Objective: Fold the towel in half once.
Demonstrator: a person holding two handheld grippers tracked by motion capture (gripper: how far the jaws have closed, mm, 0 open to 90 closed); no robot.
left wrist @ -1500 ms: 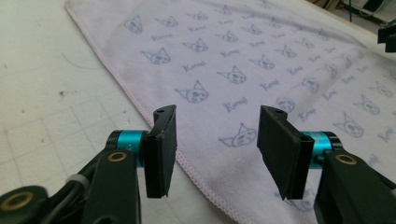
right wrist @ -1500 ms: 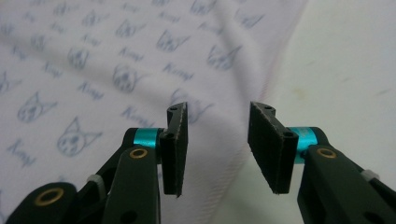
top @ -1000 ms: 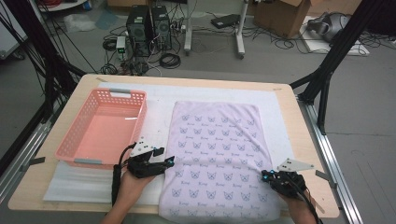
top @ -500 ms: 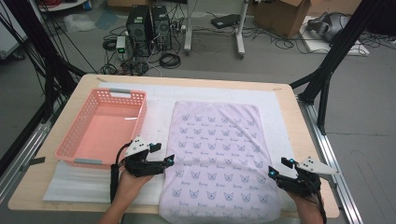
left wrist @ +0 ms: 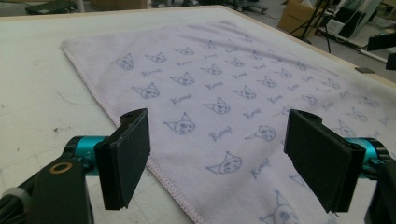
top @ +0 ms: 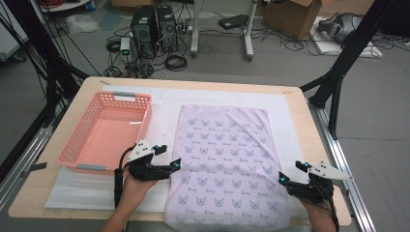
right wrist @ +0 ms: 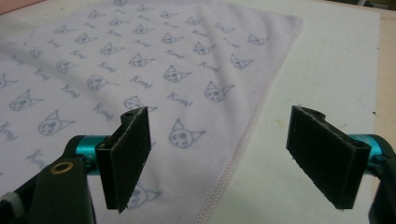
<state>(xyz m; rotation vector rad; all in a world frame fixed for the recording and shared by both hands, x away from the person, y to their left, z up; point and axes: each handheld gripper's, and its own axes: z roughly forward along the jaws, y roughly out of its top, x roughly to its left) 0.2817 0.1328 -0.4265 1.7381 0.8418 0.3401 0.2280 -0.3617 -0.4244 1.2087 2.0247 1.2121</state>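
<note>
A lilac towel printed with small cat faces lies flat on the white mat. My left gripper sits at the towel's left edge near the front and is open. In the left gripper view my left gripper straddles that hemmed towel edge, and its pads touch nothing. At the towel's right edge, my right gripper is open too. My right gripper shows the towel hem running between the apart pads. Both sets of jaws have just been opening.
A pink slotted basket stands empty at the left of the wooden table, close to my left hand. The towel's front edge reaches the table's near edge. Computers, cables and boxes lie on the floor beyond.
My right gripper has let go of the towel's right edge, opened wide and shifted slightly rightward. My left gripper has stayed put and its jaws stand wider apart.
</note>
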